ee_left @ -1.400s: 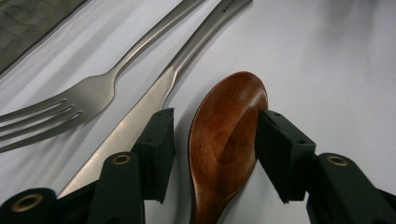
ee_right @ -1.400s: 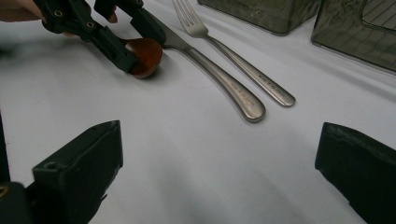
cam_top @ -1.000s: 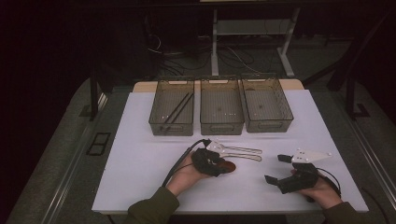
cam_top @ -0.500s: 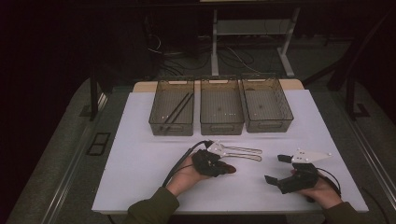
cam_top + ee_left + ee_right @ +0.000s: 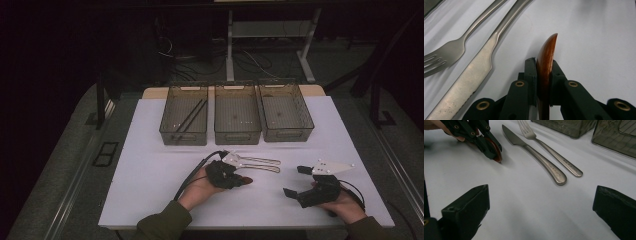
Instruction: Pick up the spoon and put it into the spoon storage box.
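- Our left gripper has just been closing its jaws, and they now clamp a wooden spoon edge-on between the pads.
- The spoon sits low over the white table, near its front edge and just beside a knife and a fork.
- Our right gripper rests well apart from it, jaws wide and holding nothing.
- Three bins stand at the back; the left one holds dark chopsticks.
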Tool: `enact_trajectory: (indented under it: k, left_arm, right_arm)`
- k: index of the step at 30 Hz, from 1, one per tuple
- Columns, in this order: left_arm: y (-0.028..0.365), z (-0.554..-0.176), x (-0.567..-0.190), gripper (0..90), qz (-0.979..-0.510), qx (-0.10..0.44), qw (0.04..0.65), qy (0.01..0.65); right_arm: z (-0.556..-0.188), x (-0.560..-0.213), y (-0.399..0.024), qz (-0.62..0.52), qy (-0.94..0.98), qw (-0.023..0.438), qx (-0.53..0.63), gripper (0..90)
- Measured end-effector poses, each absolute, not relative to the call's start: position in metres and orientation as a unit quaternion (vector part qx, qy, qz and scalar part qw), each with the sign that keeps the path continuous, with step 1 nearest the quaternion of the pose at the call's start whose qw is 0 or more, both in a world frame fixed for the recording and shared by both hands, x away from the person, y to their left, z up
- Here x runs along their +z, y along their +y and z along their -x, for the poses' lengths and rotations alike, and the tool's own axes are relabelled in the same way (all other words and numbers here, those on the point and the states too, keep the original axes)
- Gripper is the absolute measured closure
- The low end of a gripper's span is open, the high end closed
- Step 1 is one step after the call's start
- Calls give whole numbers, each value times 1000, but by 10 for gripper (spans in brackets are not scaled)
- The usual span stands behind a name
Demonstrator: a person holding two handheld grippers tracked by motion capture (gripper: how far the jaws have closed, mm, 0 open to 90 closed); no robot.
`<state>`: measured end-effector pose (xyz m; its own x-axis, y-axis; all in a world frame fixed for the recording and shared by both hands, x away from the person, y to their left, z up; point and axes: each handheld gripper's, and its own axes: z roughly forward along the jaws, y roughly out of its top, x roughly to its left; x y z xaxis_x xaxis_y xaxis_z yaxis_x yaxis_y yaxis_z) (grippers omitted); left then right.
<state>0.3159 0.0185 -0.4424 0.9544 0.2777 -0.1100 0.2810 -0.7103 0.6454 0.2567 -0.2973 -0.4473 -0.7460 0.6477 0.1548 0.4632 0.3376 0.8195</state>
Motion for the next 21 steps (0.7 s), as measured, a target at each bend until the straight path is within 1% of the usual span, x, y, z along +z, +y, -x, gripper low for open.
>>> enact_trajectory:
  k: [6, 21]
  left_arm:
    - [19, -315, -441, 800, -923, 4, 350, 159]
    - [37, -317, -425, 803, -898, 2, 391, 200]
  right_arm:
    - [-257, -447, -297, -342, 812, 100, 463, 4]
    - [-257, -447, -297, -341, 812, 99, 463, 4]
